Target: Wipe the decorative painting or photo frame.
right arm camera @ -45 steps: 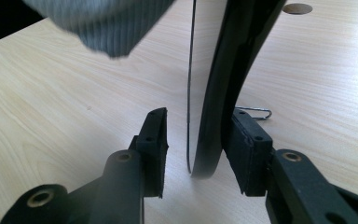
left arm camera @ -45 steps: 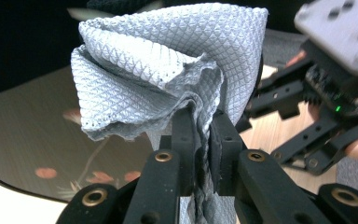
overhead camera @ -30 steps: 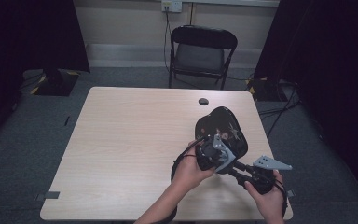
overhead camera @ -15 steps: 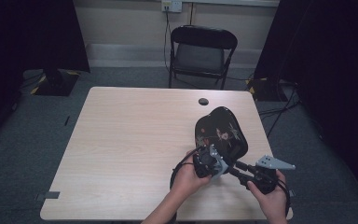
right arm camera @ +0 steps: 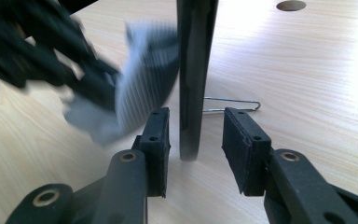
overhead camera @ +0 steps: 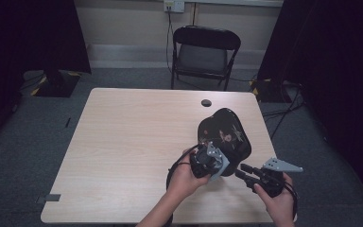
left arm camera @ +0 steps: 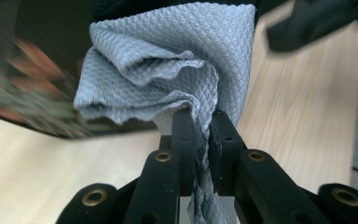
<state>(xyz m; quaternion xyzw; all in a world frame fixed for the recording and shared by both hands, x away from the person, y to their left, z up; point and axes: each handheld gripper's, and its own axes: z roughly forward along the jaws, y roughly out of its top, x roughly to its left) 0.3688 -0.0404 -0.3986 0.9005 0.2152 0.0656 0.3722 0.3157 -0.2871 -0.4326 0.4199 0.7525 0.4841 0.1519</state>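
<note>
A black lacquered plate (overhead camera: pixel 227 135) with a floral pattern stands upright near the table's right edge, propped on a thin wire stand (right arm camera: pixel 233 105). My left gripper (overhead camera: pixel 213 161) is shut on a bunched grey cloth (left arm camera: pixel 177 60), which it holds against the plate's glossy face (left arm camera: pixel 28 70). From the near right, my right gripper (overhead camera: pixel 241 170) straddles the plate's lower rim (right arm camera: pixel 196 56). Its jaws have just been closing. The rim stands between the pads (right arm camera: pixel 242 149) with a gap on each side. The cloth (right arm camera: pixel 144 88) shows blurred beside the rim.
The pale wooden table (overhead camera: pixel 132 142) has a round cable hole (overhead camera: pixel 206 102) at its far side. A black folding chair (overhead camera: pixel 205 52) stands behind it. Dark curtains hang at both sides, and cables lie on the floor at the right.
My left gripper with the cloth has slid down the plate's face toward its near rim. The right gripper has kept its place at the rim, and the plate has not shifted.
</note>
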